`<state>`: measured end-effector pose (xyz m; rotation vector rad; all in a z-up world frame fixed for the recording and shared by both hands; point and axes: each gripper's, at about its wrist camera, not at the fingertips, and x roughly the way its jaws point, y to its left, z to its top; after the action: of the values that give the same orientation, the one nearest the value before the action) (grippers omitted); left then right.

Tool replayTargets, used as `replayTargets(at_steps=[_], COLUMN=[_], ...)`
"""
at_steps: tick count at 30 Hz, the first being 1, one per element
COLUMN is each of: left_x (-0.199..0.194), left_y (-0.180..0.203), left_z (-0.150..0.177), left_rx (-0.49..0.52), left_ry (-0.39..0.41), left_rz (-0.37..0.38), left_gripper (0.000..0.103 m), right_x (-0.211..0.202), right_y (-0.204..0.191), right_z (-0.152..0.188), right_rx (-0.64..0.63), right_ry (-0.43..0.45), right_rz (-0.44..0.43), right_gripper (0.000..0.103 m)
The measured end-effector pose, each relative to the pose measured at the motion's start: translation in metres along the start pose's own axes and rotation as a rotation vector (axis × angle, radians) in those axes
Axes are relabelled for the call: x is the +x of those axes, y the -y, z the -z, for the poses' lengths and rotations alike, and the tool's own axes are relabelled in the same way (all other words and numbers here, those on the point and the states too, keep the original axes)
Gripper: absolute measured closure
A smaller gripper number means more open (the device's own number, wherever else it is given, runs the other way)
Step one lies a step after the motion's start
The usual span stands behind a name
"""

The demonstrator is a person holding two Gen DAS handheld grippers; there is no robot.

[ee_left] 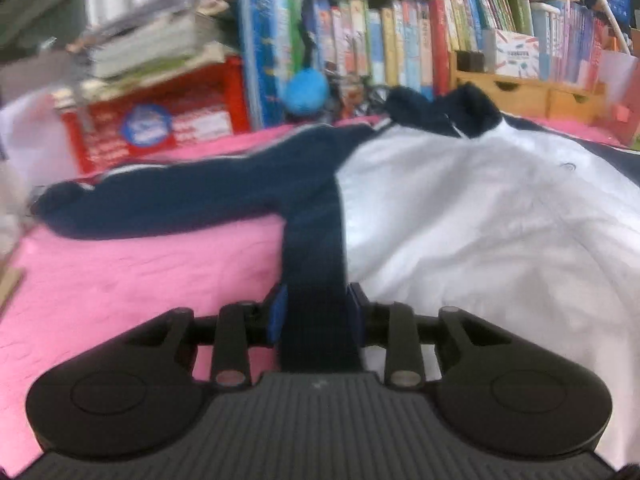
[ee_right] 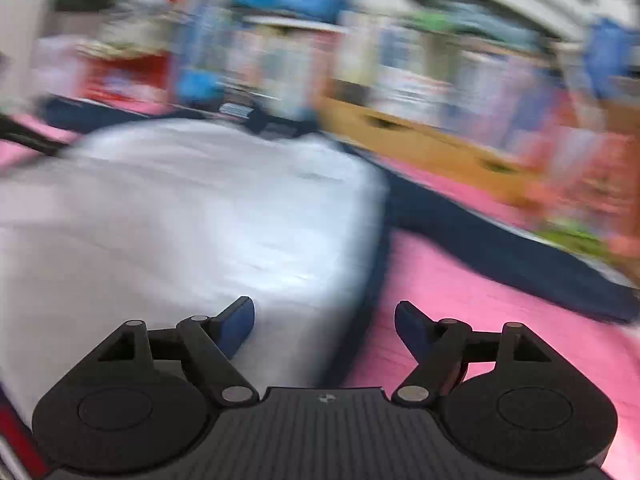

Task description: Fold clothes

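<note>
A white jacket (ee_left: 460, 216) with navy sleeves and a navy collar (ee_left: 444, 110) lies spread on the pink cover (ee_left: 140, 276). One navy sleeve (ee_left: 168, 196) stretches out to the left. My left gripper (ee_left: 316, 308) sits low over the jacket's navy side panel (ee_left: 312, 240); that strip runs between its blue pads (ee_left: 277, 312), which stand a little apart on either side of it. In the blurred right wrist view my right gripper (ee_right: 324, 320) is wide open over the white body's right edge (ee_right: 352, 248), with nothing pinched. The other navy sleeve (ee_right: 500, 248) runs off to the right.
Behind the cover stand a row of books (ee_left: 400, 40), a red box (ee_left: 160, 120) under a stack of papers, a blue plush toy (ee_left: 306, 92) and wooden drawers (ee_left: 540, 96). Bare pink cover (ee_right: 480, 320) shows to the jacket's right.
</note>
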<state>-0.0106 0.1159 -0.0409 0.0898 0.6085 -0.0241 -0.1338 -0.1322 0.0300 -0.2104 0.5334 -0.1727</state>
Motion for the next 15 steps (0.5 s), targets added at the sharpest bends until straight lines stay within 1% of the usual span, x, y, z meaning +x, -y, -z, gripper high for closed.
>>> replayTargets(at_steps=[1, 3, 4, 5, 6, 7, 8, 10, 11, 12, 14, 15], left_x=[-0.015, -0.045, -0.058, -0.069, -0.076, -0.08, -0.08, -0.074, -0.072, -0.073, -0.076, -0.077], left_y=[0.003, 0.013, 0.024, 0.036, 0.048, 0.061, 0.074, 0.089, 0.093, 0.093, 0.083, 0.076], left_z=[0.004, 0.012, 0.018, 0.024, 0.031, 0.038, 0.045, 0.057, 0.063, 0.068, 0.071, 0.072], left_rx=[-0.015, -0.042, -0.048, -0.05, -0.044, -0.033, -0.015, 0.035, 0.067, 0.106, 0.139, 0.139], left_ry=[0.031, 0.099, 0.141, 0.184, 0.208, 0.218, 0.207, 0.172, 0.176, 0.203, 0.223, 0.224], left_rz=[0.032, 0.094, 0.123, 0.152, 0.173, 0.189, 0.202, 0.189, 0.172, 0.148, 0.108, 0.093], left_gripper=[0.073, 0.072, 0.071, 0.07, 0.069, 0.069, 0.069, 0.068, 0.066, 0.066, 0.063, 0.059], right_x=[-0.012, -0.035, -0.045, -0.056, -0.063, -0.064, -0.062, -0.051, -0.045, -0.041, -0.037, -0.037], right_y=[-0.001, -0.002, -0.008, -0.02, -0.033, -0.046, -0.061, -0.092, -0.107, -0.119, -0.124, -0.119], right_z=[0.001, 0.004, 0.005, 0.006, 0.007, 0.007, 0.007, 0.006, 0.004, 0.005, 0.017, 0.023], right_rx=[0.001, 0.004, 0.012, 0.034, 0.063, 0.085, 0.105, 0.086, 0.057, 0.02, -0.057, -0.073], right_ry=[0.035, 0.105, 0.155, 0.216, 0.265, 0.295, 0.317, 0.319, 0.311, 0.302, 0.298, 0.302], right_rz=[0.018, 0.055, 0.047, 0.011, -0.035, -0.086, -0.141, -0.234, -0.273, -0.292, -0.268, -0.244], right_gripper=[0.03, 0.03, 0.03, 0.029, 0.029, 0.029, 0.028, 0.028, 0.029, 0.029, 0.029, 0.028])
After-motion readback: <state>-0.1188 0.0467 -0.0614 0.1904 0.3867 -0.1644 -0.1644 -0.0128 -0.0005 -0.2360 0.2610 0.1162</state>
